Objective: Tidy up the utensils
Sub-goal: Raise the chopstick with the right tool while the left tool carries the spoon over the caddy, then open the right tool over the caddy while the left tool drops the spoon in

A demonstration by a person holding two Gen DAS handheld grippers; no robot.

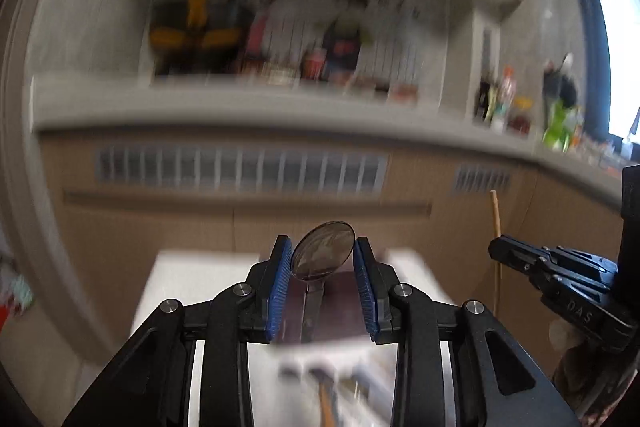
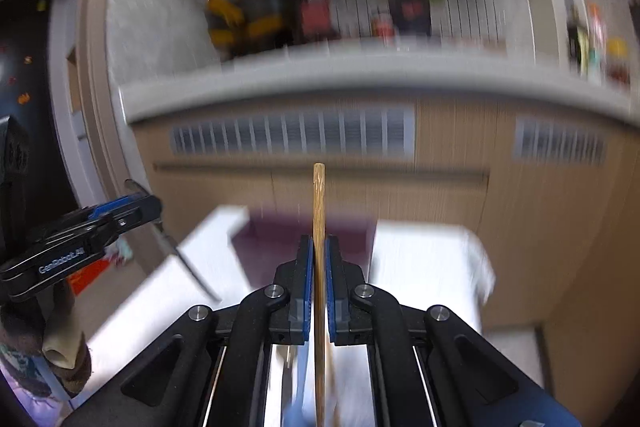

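Note:
In the left wrist view my left gripper [image 1: 322, 247] is shut on a metal spoon [image 1: 323, 251]. The spoon's bowl stands upright between the blue pads and its handle runs down behind them. In the right wrist view my right gripper [image 2: 319, 241] is shut on a thin wooden chopstick [image 2: 319, 195] that sticks up past the fingertips. Each view shows the other tool: the right gripper [image 1: 496, 250] with the chopstick [image 1: 495, 215] at the right, and the left gripper [image 2: 150, 203] with the spoon handle [image 2: 188, 263] hanging below it at the left. Both grippers hang above the table.
Below lie a white table [image 2: 424, 259] and a purple mat [image 2: 272, 239], both blurred. Beyond stand wooden cabinet fronts with vent grilles [image 1: 240, 169] under a grey ledge [image 1: 240, 111] crowded with figurines and bottles [image 1: 504, 99]. Blurred utensils [image 1: 326, 387] show under the left gripper.

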